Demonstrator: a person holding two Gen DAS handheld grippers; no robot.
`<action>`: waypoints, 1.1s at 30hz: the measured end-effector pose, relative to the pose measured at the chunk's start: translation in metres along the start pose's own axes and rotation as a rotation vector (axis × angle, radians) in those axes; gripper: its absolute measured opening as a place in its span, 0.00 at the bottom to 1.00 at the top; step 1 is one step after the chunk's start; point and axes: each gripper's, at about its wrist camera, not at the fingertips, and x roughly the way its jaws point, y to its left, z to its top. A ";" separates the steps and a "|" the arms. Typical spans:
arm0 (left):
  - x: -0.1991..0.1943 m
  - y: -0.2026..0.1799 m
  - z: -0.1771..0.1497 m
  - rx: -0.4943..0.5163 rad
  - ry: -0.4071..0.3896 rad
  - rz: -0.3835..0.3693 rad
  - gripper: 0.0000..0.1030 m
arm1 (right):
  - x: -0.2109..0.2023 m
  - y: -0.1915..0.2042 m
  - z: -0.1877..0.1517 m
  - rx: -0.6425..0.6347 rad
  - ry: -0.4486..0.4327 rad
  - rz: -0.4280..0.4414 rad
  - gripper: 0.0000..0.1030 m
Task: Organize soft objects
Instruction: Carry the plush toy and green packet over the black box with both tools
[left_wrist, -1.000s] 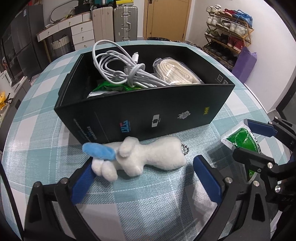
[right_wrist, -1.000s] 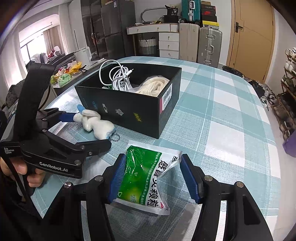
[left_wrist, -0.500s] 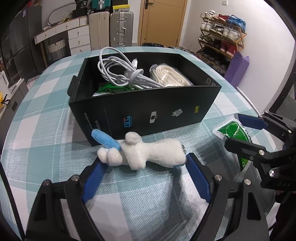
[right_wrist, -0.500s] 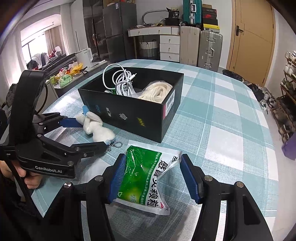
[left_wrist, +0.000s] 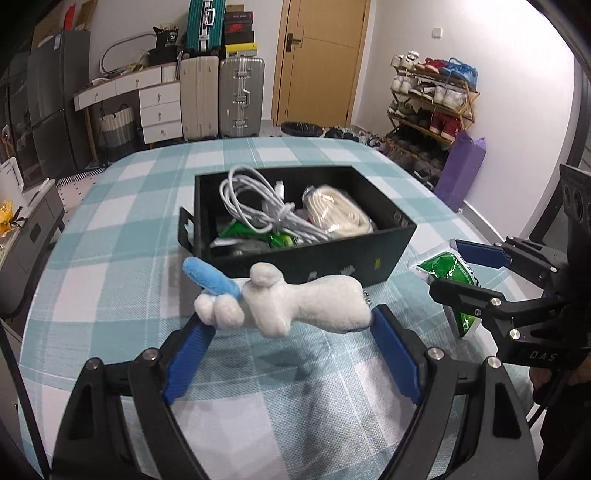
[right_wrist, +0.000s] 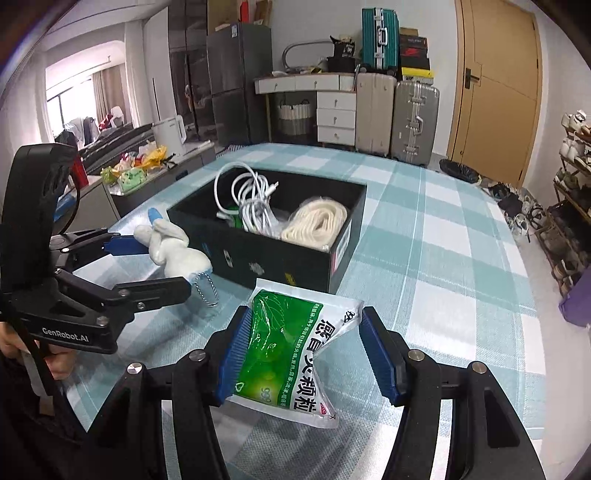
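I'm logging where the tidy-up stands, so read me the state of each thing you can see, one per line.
Plush toy: clamped in left tongs, lifted off the table.
Green packet: squeezed in right tongs.
Black box: open, no lid on.
White cable: coiled inside the box.
Cream rope: bundled inside the box.

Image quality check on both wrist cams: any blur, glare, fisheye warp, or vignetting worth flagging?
Left wrist view: strong fisheye bend, dark corner vignette; the plush toy and black box look slightly soft, and the toy casts a faint shadow on the tablecloth. Right wrist view: sharper; glare on the green sachet, a blown-out window at far left, door frame bowed, corners dark.
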 end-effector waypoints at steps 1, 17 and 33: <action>-0.002 0.001 0.002 -0.001 -0.007 0.002 0.83 | -0.002 0.000 0.002 0.002 -0.010 -0.003 0.58; -0.019 0.016 0.036 0.007 -0.095 -0.001 0.83 | -0.016 0.002 0.047 0.043 -0.117 -0.017 0.58; -0.001 0.027 0.062 0.009 -0.106 0.014 0.83 | -0.005 -0.005 0.086 0.076 -0.170 -0.045 0.58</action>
